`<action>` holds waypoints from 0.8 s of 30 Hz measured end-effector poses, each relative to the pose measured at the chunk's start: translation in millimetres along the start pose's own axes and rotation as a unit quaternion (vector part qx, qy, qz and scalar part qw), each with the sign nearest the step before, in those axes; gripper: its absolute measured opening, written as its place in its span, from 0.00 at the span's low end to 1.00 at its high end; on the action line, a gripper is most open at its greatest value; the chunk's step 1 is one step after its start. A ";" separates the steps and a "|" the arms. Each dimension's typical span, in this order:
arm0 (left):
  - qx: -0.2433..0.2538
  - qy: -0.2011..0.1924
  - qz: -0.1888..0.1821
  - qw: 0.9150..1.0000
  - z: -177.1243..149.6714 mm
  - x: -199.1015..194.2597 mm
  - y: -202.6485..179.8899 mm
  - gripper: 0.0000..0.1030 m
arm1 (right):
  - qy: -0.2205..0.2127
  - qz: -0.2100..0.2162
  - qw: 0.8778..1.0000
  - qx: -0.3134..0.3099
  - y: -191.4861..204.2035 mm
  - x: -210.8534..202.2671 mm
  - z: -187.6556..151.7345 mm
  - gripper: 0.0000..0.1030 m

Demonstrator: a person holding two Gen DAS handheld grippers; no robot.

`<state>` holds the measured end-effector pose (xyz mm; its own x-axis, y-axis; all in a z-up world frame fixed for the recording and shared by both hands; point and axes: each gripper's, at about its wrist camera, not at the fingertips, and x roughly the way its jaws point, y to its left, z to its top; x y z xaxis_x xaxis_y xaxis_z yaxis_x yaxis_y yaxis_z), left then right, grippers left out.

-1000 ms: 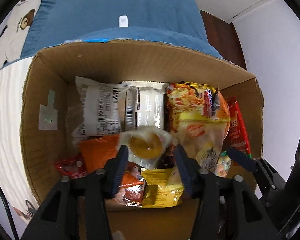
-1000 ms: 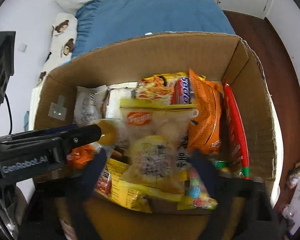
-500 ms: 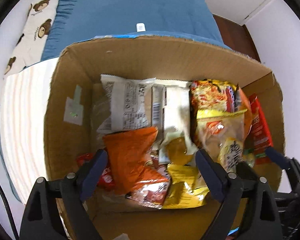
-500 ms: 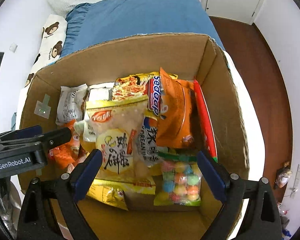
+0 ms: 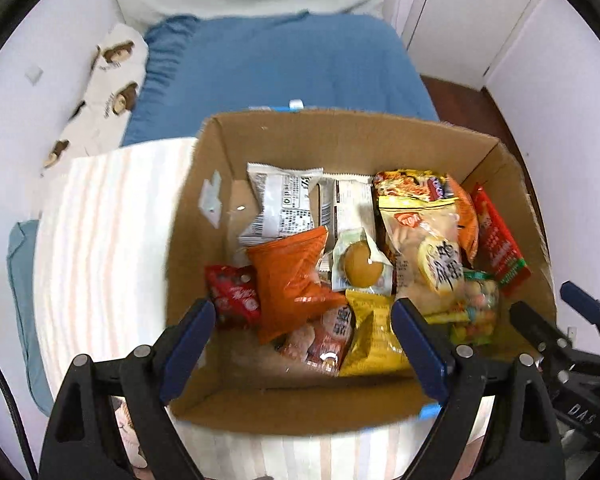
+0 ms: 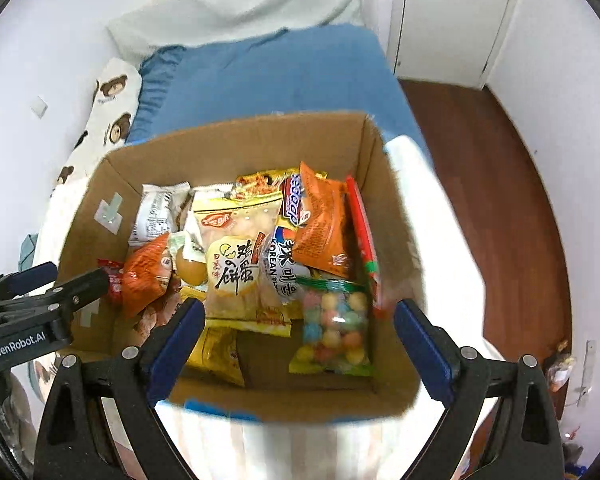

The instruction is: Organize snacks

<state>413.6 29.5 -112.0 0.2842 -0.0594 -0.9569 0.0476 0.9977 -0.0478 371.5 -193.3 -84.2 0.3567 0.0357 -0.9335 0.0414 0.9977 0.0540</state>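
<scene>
Surroundings: cardboard box point(image 5: 204, 184) on a striped cloth point(image 5: 100, 240); blue bedding point(image 5: 284, 68) behind.
Count: two orange packets point(image 5: 288, 280) point(image 6: 320, 224), one candy-ball bag point(image 6: 334, 326).
Snacks: mixed packets crowded inside the box (egg pack point(image 5: 360, 266) mid-pile).
Left gripper point(image 5: 304, 344): jaws just opened wide, empty, above the box.
Right gripper point(image 6: 296, 346): spread wide, empty.

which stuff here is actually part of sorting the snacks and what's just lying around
Part of the job:
cardboard box
orange packet
egg snack packet
candy bag
left hand-held gripper
right hand-held gripper

Just lying about:
blue bedspread
bear-print pillow
</scene>
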 end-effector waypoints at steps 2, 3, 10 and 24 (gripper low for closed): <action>-0.002 -0.017 -0.001 1.000 -12.6 -14.5 0.6 0.88 | -0.016 0.004 1.000 0.000 -0.8 -18.9 -8.8 0.95; -0.003 -0.026 -0.001 1.000 -19.5 -23.5 0.4 0.88 | -0.024 0.004 1.000 0.000 -1.2 -27.7 -13.6 0.95; 0.004 -0.091 -0.004 0.996 -63.6 -85.5 -5.3 0.88 | -0.089 0.005 0.996 0.001 -5.2 -98.9 -53.0 0.95; 0.015 -0.200 -0.001 0.980 -151.7 -194.4 -14.4 0.88 | -0.206 -0.016 0.978 -0.003 -3.8 -234.9 -145.5 0.99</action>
<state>212.4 31.5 31.2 0.6368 -0.0750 -0.7674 0.0743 0.9966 -0.0357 151.8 -197.1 83.3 0.7009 -0.0208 -0.7130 0.0535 0.9983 0.0235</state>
